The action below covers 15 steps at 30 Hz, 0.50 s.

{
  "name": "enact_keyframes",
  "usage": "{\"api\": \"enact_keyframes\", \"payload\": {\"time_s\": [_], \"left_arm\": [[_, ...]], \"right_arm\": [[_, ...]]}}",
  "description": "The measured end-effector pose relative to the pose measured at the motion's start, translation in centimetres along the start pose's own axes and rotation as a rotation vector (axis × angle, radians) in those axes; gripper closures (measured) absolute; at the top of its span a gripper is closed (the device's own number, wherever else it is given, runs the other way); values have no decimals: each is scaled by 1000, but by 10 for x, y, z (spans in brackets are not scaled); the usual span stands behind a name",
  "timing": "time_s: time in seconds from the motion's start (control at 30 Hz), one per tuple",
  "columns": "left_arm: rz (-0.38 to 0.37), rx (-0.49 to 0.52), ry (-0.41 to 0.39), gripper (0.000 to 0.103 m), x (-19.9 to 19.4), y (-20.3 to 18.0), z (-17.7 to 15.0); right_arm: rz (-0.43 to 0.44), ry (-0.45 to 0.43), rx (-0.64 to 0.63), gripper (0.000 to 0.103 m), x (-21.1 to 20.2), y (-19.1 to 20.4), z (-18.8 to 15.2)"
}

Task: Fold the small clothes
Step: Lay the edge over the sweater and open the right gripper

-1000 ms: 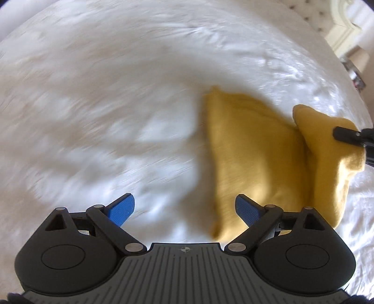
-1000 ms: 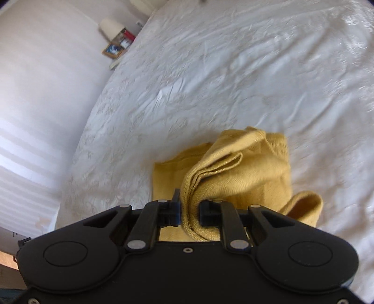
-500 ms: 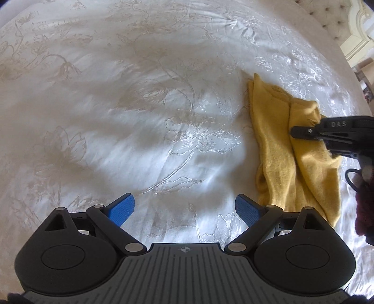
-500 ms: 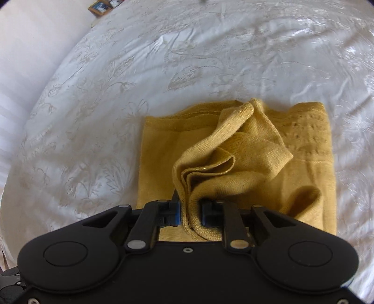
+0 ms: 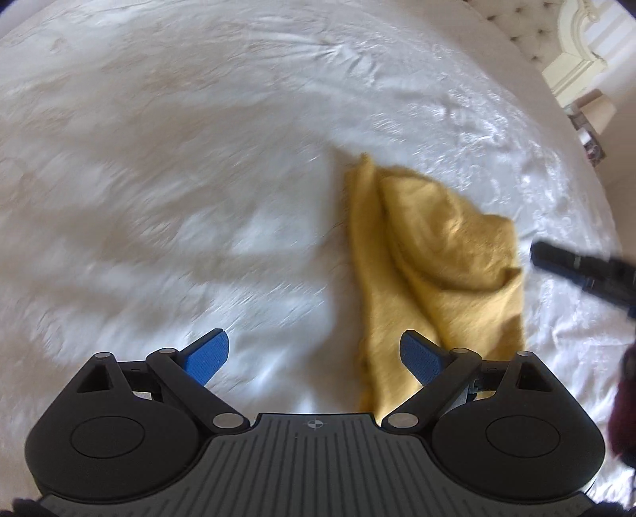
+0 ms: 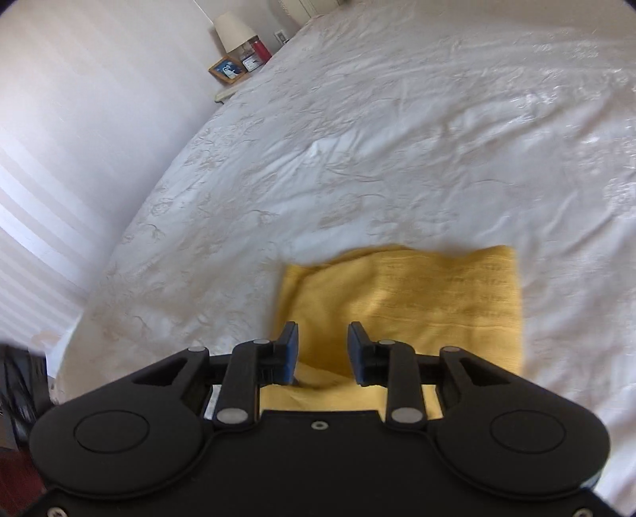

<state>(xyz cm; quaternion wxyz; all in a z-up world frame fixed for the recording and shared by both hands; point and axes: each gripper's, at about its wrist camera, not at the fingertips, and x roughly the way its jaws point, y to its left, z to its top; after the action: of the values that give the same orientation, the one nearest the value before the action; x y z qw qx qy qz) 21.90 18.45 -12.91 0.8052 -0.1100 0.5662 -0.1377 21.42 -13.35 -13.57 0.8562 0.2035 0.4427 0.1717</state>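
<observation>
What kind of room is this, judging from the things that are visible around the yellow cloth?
Most likely a bedroom. The yellow cloth lies on a wide white embroidered bedspread; beside the bed stand a lamp and a framed picture, and a tufted headboard shows in the left wrist view.

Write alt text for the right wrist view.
The right gripper, jaws open and empty, hovers over a folded yellow knit garment lying on a white embroidered bedspread. A lamp and framed photo stand beyond the bed.
</observation>
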Motion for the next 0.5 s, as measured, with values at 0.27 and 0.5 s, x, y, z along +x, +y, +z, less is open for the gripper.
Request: {"api": "enact_keyframes", "payload": {"time_s": [0.27, 0.5], "left_arm": [[-181, -38, 34, 7, 36, -37, 50], [-227, -46, 123, 3, 75, -56, 68]], "right_arm": [[-31, 60, -124, 32, 1, -15, -28], [-28, 102, -204, 28, 30, -13, -33]]}}
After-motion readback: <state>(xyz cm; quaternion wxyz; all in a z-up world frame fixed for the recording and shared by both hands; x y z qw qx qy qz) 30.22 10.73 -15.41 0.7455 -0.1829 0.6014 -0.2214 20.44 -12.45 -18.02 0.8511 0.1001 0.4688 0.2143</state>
